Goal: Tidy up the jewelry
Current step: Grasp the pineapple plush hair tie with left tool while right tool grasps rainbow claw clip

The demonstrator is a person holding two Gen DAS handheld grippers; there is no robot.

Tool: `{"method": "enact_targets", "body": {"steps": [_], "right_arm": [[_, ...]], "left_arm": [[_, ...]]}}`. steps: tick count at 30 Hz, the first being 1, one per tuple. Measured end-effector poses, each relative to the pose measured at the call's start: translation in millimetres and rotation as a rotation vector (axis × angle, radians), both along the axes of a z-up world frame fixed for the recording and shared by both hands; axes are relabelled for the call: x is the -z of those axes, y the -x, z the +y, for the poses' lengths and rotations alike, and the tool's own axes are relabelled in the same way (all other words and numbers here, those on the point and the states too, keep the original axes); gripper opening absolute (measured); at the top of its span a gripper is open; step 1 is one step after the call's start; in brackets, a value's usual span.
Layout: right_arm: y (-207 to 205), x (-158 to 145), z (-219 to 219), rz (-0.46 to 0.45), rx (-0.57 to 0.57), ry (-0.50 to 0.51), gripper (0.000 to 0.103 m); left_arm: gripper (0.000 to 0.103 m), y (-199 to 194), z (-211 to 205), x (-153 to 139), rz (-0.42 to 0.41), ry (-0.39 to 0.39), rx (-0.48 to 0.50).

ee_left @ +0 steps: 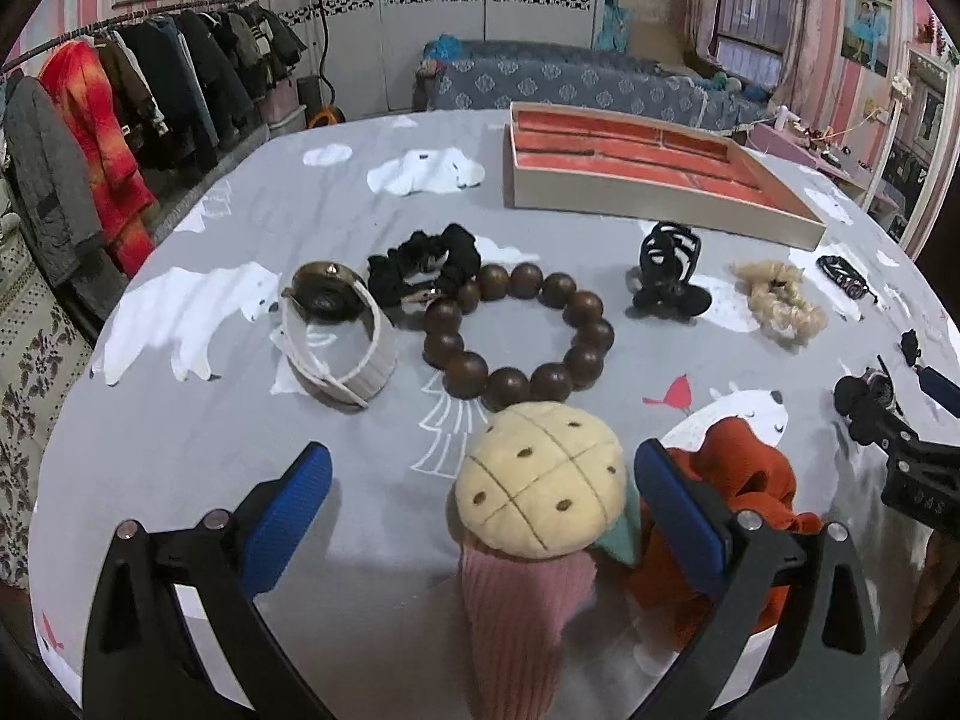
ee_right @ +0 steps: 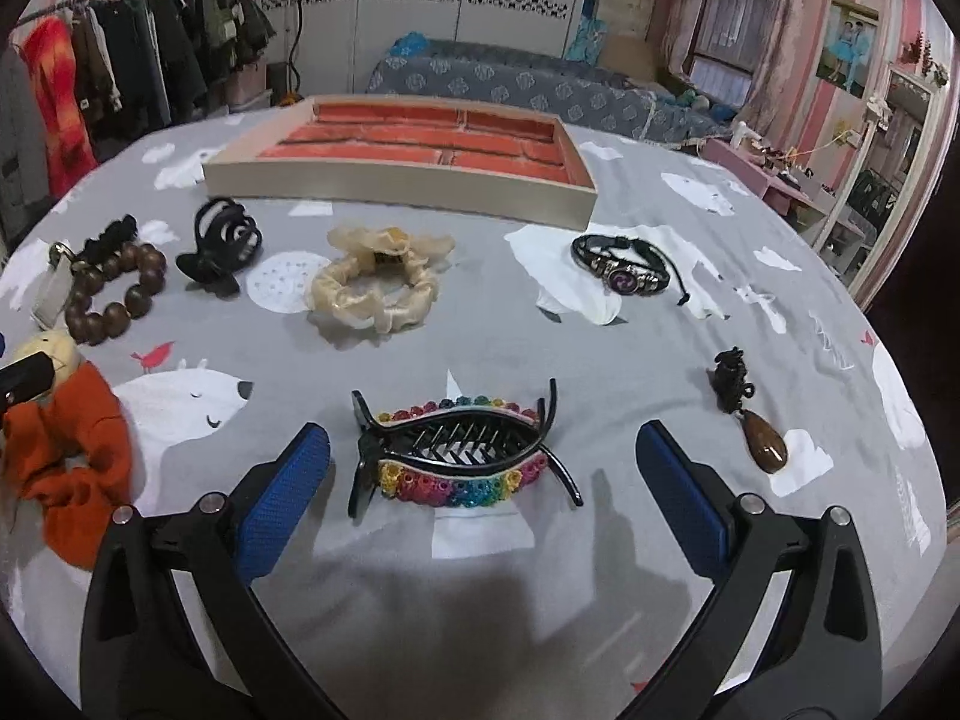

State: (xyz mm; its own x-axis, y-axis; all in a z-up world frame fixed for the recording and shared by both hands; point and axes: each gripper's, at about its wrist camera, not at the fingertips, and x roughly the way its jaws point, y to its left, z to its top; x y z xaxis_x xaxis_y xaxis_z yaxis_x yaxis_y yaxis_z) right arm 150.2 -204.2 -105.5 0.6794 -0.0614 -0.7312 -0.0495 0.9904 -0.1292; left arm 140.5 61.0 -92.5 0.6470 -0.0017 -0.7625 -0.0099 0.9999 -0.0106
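Both sets of fingers stood open, empty. Left gripper (ee_left: 483, 483) straddled plush hair tie (ee_left: 537, 495); right gripper (ee_right: 483, 468) framed rainbow claw clip (ee_right: 462, 456). Tray (ee_right: 384, 189) lay beyond. Best close squarely across clip body, avoiding prongs.

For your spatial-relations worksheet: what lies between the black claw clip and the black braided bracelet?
In the right wrist view, the cream scrunchie lies between the black claw clip and the black braided bracelet, on the grey bedsheet.

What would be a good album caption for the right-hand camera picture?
Open right gripper poised over a rainbow-beaded hair claw on the bear-print cloth, empty orange-lined tray beyond.
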Motion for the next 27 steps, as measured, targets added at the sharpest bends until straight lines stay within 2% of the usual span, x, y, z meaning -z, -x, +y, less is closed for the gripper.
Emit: {"method": "enact_targets", "body": {"steps": [10,15,22,23,27], "right_arm": [[-14.1,10.3,-13.4,0.066,0.037,-0.068,0.099],[-14.4,9.5,-16.8,0.065,0.047,-0.095,0.096],[-17.1,11.0,-11.8,0.075,0.001,-0.107,0.079],[-17.1,11.7,-10.9,0.077,-0.005,-0.107,0.078],[-16.3,11.3,-12.0,0.076,-0.007,-0.115,0.078]], "left_arm": [[0.098,-12.3,0.7,15.8,0.081,0.039,0.022],[0.097,-15.8,2.7,18.0,0.100,0.059,0.025],[0.078,-14.8,-2.3,17.1,0.108,0.079,0.059],[0.077,-14.6,-3.0,17.6,0.109,0.081,0.061],[0.058,-11.9,-4.9,14.5,0.110,0.106,0.085]]}}
